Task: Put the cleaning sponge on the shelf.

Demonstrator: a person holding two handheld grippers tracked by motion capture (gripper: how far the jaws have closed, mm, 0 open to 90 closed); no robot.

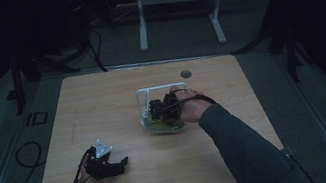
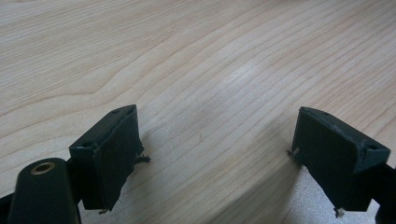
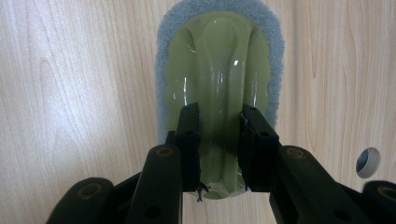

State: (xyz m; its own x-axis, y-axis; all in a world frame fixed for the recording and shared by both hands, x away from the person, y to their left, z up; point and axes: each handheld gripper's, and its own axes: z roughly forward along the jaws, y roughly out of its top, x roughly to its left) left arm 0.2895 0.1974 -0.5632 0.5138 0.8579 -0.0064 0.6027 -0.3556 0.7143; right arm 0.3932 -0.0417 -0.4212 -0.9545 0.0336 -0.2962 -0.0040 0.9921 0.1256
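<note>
Left claw (image 1: 122, 162): It rested low on the counter (image 1: 102, 102) at about 7 o'clock, well apart from the work. Its jaws stood wide apart with nothing but bare wood between them, so it looked parked, leaving room for the other hand.

Left claw, close up (image 2: 212, 154): The left gripper view showed both pads empty and the wood grain running under them. In the high view the claw was too small and dark to tell this.

Scrubber (image 1: 164, 124): A green-handled scrubbing pad lay near the counter's centre, just right of the middle. A white frame (image 1: 144, 95) stood touching or just beside it at its 11 o'clock; I could not tell which.

Right claw (image 1: 169, 112): It came down on the scrubber from the 4 o'clock side, the hand over it. Its jaws were part closed and sat either side of the raised green ridge, seemingly gripping it. That ridge is the natural place to take hold, since it keeps the pad flat on the wood.

Right claw, close up (image 3: 219, 149): The right gripper view showed the glossy green top, the grey-blue sponge rim around it (image 3: 219, 84), and a round hole in the counter (image 3: 368, 162) at 4 o'clock. The high view hid this grip under the hand.
</note>
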